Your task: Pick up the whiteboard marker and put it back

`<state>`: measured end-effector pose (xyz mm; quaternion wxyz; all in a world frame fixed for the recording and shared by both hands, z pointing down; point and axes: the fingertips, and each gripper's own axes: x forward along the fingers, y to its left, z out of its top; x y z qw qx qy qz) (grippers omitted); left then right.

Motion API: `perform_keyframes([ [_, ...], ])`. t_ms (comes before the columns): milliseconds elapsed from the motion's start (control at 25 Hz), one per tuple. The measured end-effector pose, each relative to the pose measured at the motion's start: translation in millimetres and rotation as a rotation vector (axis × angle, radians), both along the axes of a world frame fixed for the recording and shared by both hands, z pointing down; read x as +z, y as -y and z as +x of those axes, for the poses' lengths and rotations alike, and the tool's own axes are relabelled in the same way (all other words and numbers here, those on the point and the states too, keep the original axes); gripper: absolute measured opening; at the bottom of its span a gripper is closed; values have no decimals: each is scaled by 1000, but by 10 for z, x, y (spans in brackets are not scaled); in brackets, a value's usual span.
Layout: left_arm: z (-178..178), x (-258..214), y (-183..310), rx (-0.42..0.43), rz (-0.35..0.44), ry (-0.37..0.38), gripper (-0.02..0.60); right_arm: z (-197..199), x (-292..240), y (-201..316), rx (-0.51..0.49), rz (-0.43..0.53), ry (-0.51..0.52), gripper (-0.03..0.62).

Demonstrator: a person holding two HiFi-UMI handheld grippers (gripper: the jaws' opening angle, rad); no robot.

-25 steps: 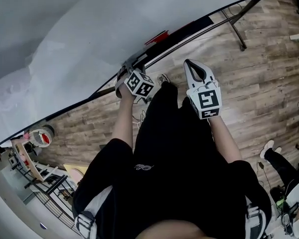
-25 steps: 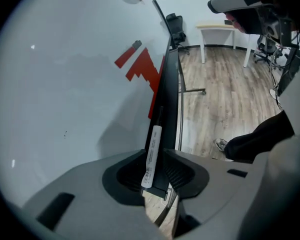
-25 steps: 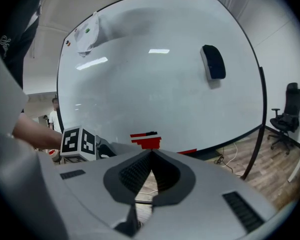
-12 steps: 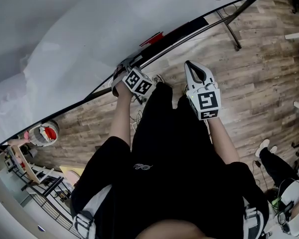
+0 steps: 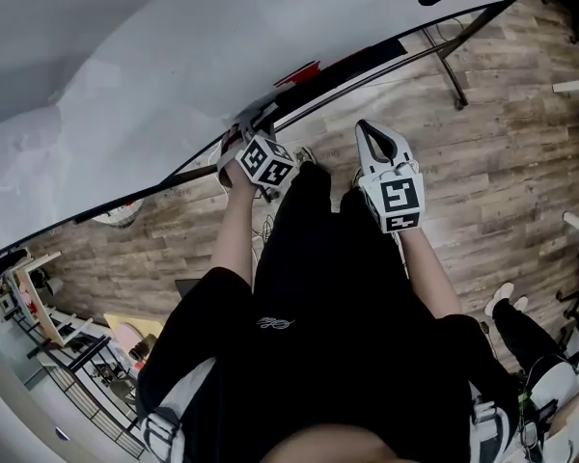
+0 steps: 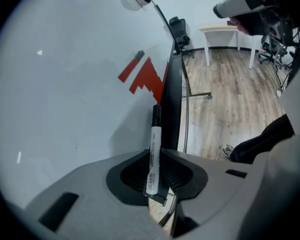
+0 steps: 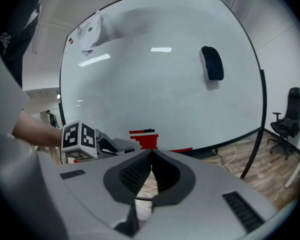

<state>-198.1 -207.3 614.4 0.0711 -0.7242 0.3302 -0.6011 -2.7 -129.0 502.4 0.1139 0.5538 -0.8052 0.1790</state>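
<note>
Whiteboard (image 7: 155,79) with red drawing (image 6: 145,79), black eraser (image 7: 211,63); office chair (image 6: 179,29) on wood floor (image 5: 521,133).

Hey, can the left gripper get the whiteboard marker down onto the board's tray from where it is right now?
Probably yes. The left gripper, shut on the whiteboard marker, is right beside the black tray at the whiteboard's foot, and nothing shows between them.

The whiteboard's black tray (image 6: 172,99) runs straight ahead of the left gripper's (image 6: 154,156) jaws, with red pieces (image 6: 145,76), too unclear to name, just left of it. Right of those jaws, wood-plank floor (image 6: 225,104) carries an office chair (image 6: 179,29) and a white table (image 6: 222,30).
</note>
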Motion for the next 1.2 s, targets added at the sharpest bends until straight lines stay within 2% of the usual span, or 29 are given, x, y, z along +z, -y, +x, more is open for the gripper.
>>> perform_keyframes([
  [200,108,-315,-60,-43,78,-136,69,-44,-67,-38,-28,16,3,3],
  [400,210,-651,-189,-99,148,-307,69,-147,-141,-58,-69,39,24,3],
  [760,293,-1226,-511,-259,257,-705,69,-399,-366,-67,-164,103,78,3],
  [920,198,-1489,-651,-303,311,-835,69,-542,-489,-96,-181,129,95,3],
  [1040,112,-1685,-736,-316,350,-920,69,-692,-618,-119,-192,156,95,3],
  [1200,20,-1921,-865,-280,380,-1002,69,-935,-813,-190,-196,189,104,3],
])
